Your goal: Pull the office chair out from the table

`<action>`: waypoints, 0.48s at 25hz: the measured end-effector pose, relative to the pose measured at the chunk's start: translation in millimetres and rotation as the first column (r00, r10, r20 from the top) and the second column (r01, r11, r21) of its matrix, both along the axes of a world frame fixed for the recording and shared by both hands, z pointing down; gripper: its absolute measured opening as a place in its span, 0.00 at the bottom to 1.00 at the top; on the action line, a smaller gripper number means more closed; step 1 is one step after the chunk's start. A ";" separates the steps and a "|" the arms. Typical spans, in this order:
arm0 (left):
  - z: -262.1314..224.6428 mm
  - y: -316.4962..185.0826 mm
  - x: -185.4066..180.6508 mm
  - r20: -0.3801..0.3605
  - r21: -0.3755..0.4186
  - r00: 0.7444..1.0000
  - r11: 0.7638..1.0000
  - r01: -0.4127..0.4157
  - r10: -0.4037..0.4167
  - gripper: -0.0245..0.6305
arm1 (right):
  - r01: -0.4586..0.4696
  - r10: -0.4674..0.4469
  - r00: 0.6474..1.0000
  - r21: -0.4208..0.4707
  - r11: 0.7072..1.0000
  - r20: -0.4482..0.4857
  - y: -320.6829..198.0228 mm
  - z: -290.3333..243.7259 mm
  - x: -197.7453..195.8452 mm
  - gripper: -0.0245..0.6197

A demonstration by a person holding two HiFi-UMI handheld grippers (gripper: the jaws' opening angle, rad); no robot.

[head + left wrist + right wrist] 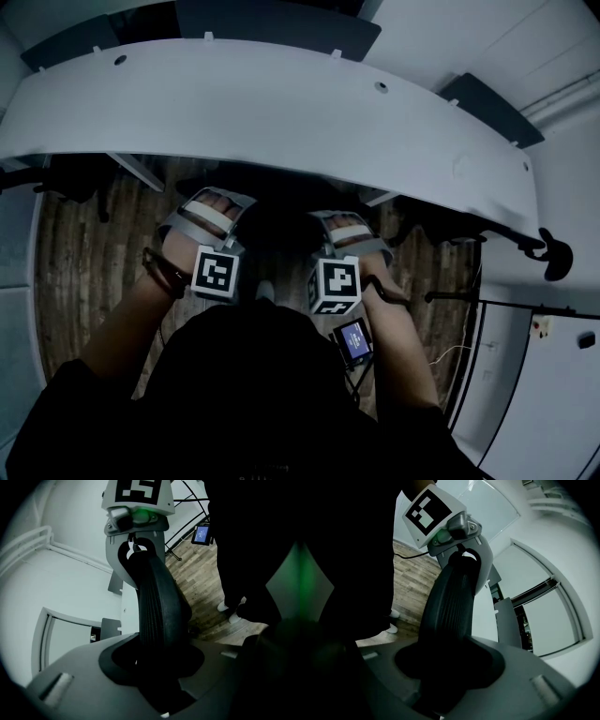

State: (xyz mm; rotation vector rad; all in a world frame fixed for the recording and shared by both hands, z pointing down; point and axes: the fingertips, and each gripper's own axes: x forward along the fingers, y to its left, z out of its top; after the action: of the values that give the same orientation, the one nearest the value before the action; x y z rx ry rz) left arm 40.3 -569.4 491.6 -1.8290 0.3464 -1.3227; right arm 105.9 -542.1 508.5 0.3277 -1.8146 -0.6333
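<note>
A black office chair (275, 228) sits tucked under the curved white table (281, 122); only the dark top of its backrest shows in the head view. My left gripper (212, 208) and right gripper (343, 228) sit side by side on that top edge. In the left gripper view the ribbed black backrest edge (158, 603) runs through my left gripper (157, 670) to the right gripper (136, 520) at the far end. The right gripper view mirrors this: the backrest edge (449, 606) fills my right gripper (446, 679) and reaches the left gripper (450, 531). Both are shut on the edge.
A wood-plank floor (84, 262) lies under the table. A small lit screen (354, 340) hangs at the person's waist. A black stand (506, 302) and another dark chair arm (530, 242) are at the right. The person's white shoes (229, 610) are close behind the chair.
</note>
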 end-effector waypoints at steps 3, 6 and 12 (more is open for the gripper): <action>1.7 4.6 0.4 0.017 0.009 1.000 1.000 0.003 -0.003 0.25 | 0.020 -0.020 1.000 0.024 0.999 -0.002 2.5 -0.7 1.8 0.31; 2.7 9.1 2.7 0.027 0.022 1.000 1.000 0.011 -0.012 0.23 | 0.042 -0.042 0.999 0.020 0.999 -0.005 9.1 0.9 3.6 0.31; -0.2 31.8 13.0 0.008 0.042 1.000 0.999 0.030 -0.030 0.23 | 0.055 -0.054 0.998 0.030 0.998 -0.037 32.7 2.8 15.7 0.31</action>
State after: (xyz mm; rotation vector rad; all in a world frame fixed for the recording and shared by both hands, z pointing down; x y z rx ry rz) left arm 53.3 -537.6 491.3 -1.7891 0.3957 -1.3332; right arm 121.5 -509.4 511.3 0.2870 -1.7859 -0.7019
